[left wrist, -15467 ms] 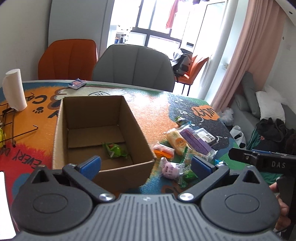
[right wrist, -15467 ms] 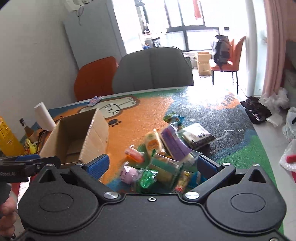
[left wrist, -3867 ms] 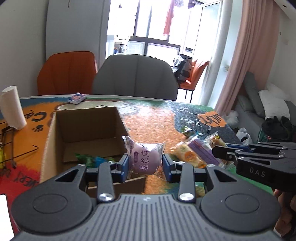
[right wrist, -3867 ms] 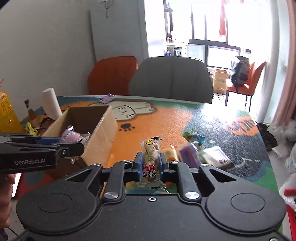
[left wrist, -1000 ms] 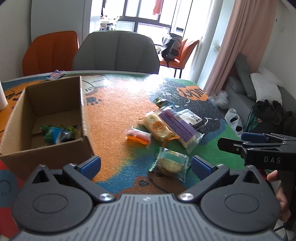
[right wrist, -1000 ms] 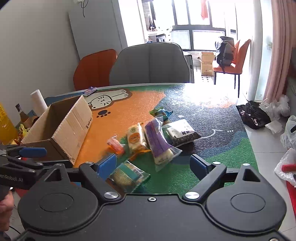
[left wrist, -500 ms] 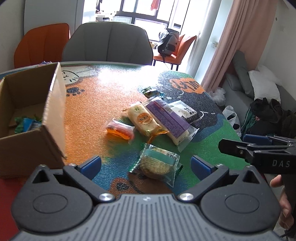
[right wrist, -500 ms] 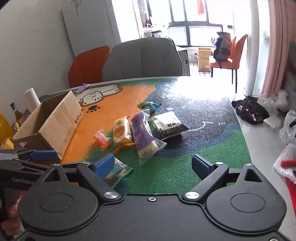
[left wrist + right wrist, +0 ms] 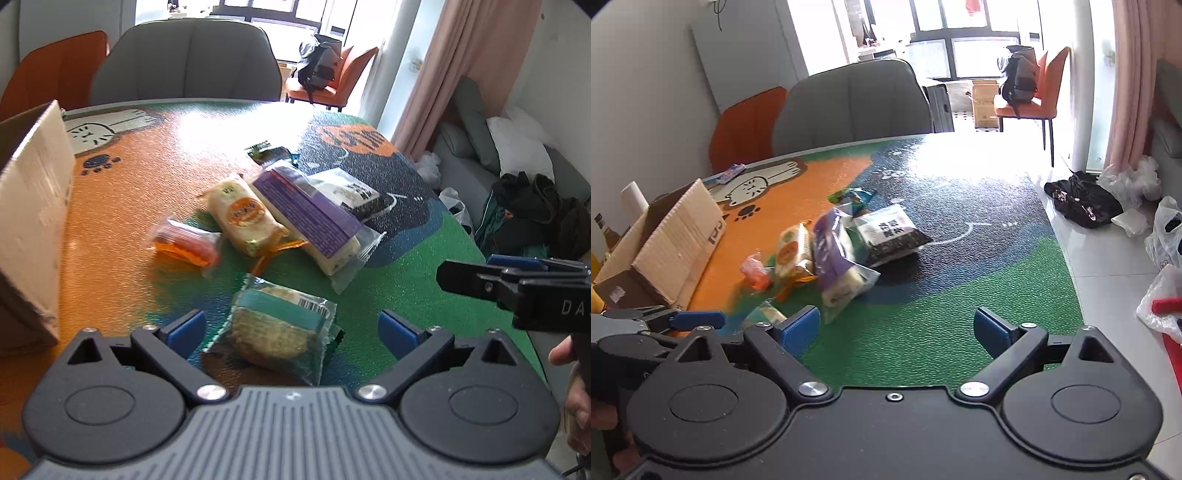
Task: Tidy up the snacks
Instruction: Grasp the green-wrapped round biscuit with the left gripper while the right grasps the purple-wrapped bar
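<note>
Snacks lie in a loose cluster on the pebbled, cartoon-printed surface [image 9: 406, 295], all in crinkly plastic wrap. Nearest the left gripper [image 9: 291, 328] is a round biscuit pack [image 9: 273, 328], clear film with a teal band and a barcode, lying flat between the blue pads; the jaws are closing but the pads do not touch it. Beyond the biscuit pack sits a small orange sweet wrapper [image 9: 183, 243], blurred. To that wrapper's right lies an oblong cream bun pack [image 9: 242, 218] with an orange round label, and touching it a long purple-labelled bar [image 9: 314, 221] in clear film, its sealed end pointing toward the biscuit pack. Behind the purple bar rests a flat white-and-black pouch [image 9: 347, 192], and farther back a small dark green packet [image 9: 269, 153].

A corrugated cardboard box [image 9: 33, 206] stands left of the cluster, its plain brown wall upright and well apart from the biscuit pack; orange surface lies bare between them.

The right gripper [image 9: 897, 328] hangs released, jaws wide with nothing between them, over bare green surface right of the purple bar [image 9: 831, 254]. The surface's curved edge [image 9: 1067, 266] runs close on that side, with tiled floor [image 9: 1108, 258] beyond. A grey padded chair [image 9: 853, 107] and an orange chair [image 9: 746, 125] stand at the far rim.
</note>
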The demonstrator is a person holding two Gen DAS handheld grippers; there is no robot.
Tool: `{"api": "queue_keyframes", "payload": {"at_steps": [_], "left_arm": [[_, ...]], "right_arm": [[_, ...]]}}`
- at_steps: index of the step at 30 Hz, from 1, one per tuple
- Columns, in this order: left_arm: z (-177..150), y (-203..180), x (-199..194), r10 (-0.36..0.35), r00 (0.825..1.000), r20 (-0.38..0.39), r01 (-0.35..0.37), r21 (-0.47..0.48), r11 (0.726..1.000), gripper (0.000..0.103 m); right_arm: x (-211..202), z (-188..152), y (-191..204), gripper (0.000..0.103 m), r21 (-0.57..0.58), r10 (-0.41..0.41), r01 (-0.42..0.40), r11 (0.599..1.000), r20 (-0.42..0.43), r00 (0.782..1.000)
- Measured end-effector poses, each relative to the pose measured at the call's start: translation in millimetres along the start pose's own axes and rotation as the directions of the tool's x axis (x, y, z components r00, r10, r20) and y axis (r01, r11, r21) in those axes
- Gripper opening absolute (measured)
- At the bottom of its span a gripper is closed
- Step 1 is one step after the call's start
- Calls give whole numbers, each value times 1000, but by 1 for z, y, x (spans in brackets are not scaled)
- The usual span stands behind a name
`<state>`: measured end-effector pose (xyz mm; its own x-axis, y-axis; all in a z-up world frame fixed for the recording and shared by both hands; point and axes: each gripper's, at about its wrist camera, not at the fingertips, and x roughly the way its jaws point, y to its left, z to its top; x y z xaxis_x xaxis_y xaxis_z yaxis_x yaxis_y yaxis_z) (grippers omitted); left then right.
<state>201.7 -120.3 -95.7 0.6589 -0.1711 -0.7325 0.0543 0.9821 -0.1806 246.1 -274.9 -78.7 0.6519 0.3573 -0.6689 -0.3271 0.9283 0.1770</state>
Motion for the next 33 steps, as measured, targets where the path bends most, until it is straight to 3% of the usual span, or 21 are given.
{"api": "queue_keyframes", "payload": {"at_steps": [4, 8, 12, 25, 27, 31, 33], "left_arm": [[-3, 2, 11, 11, 1000, -11, -11, 2, 1000, 83], [-5, 5, 10, 19, 1000, 16, -19, 13, 1000, 60], [-3, 14, 3, 2, 999, 32, -2, -8, 1000, 49], [9, 40, -24, 52, 995, 80, -48, -48, 998, 47], [10, 44, -26, 57, 995, 81, -53, -55, 997, 47], [11, 50, -26, 62, 995, 78, -58, -62, 996, 48], [10, 51, -25, 63, 995, 76, -58, -64, 996, 48]], "right_arm": [[8, 0, -3, 91, 4, 10, -10, 1000, -5, 1000], [18, 1, 0, 91, -5, 22, -22, 1000, -14, 1000], [26, 4, 6, 91, -14, 40, -41, 999, -16, 999], [58, 22, 32, 80, -48, 77, -78, 996, -13, 997], [63, 24, 36, 70, -51, 74, -74, 996, -10, 997], [69, 28, 41, 61, -44, 72, -72, 996, 13, 997], [71, 28, 44, 45, -55, 80, -79, 995, 7, 997]]}}
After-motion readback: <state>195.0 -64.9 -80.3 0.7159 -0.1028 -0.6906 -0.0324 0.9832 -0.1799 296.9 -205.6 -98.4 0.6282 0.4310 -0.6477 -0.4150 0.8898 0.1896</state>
